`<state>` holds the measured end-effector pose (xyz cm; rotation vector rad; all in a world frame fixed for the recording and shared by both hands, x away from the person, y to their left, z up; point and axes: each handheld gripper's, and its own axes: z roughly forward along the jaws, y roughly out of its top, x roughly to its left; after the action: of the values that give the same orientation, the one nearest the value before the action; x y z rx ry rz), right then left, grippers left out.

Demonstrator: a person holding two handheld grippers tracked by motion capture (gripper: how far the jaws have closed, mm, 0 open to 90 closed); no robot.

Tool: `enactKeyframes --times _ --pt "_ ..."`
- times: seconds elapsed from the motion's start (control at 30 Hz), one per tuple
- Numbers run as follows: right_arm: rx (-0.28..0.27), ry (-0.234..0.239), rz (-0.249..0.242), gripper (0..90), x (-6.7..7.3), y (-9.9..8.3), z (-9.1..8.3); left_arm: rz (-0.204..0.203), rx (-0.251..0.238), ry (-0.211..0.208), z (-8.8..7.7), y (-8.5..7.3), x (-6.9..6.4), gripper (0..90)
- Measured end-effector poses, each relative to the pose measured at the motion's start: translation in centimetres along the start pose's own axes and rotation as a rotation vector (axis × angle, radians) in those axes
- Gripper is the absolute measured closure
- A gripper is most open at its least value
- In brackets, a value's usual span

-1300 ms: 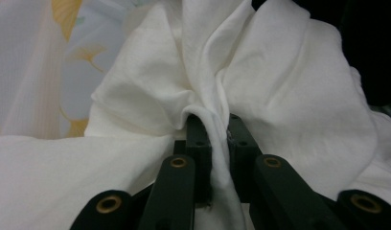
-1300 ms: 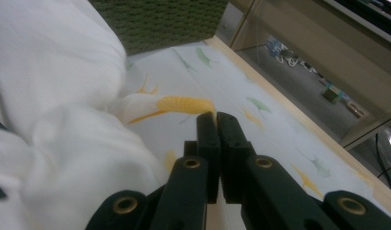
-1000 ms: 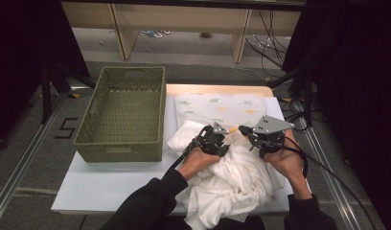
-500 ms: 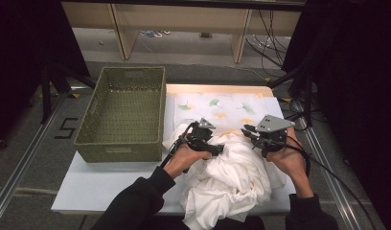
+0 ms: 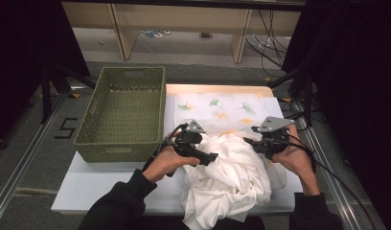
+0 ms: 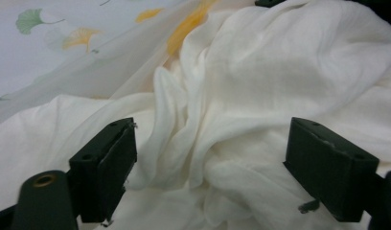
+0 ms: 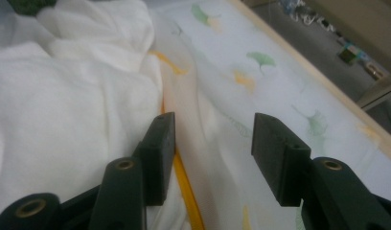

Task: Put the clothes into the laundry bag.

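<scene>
A crumpled white cloth [image 5: 227, 177] lies heaped on the table's near right and hangs over the front edge. Behind it a thin cloth printed with ginkgo leaves [image 5: 217, 108] lies spread flat. My left gripper [image 5: 212, 155] is at the heap's left side. Its jaws have just been opening and stand wide [image 6: 212, 143], with loose white folds [image 6: 232, 96] in the gap and the pads not pressing. My right gripper [image 5: 248, 142] is at the heap's far right. Its jaws have also just been opening [image 7: 212, 139], over the sheer printed cloth [image 7: 260, 72] and a yellow stripe, gripping nothing.
A green woven basket [image 5: 124, 110] stands on the table's left, close to my left hand. The white tabletop [image 5: 112, 187] shows bare in front of the basket. Metal rails run along both sides of the table, and cables lie on the floor behind.
Both grippers were shut on the white cloth and have let go. The left hand has drawn back to the left and a little up. The right hand has barely moved.
</scene>
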<state>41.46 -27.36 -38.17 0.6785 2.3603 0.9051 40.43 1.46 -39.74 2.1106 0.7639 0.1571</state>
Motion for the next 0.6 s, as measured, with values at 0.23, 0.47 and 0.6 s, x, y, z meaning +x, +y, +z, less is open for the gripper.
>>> enactKeyframes --times 0.23,0.47,0.6 --pt "0.076 0.018 -0.010 58.0 0.2 -0.4 1.3 -0.072 0.023 -0.040 1.6 -0.9 1.7 15.8" --pt "0.053 -0.036 0.023 84.0 -0.4 0.0 1.3 -0.062 0.041 -0.073 3.4 -0.8 1.2 16.2" --pt "0.031 -0.059 0.009 87.6 -0.6 0.5 0.5 -0.015 0.024 -0.125 3.6 -0.5 0.2 27.6"
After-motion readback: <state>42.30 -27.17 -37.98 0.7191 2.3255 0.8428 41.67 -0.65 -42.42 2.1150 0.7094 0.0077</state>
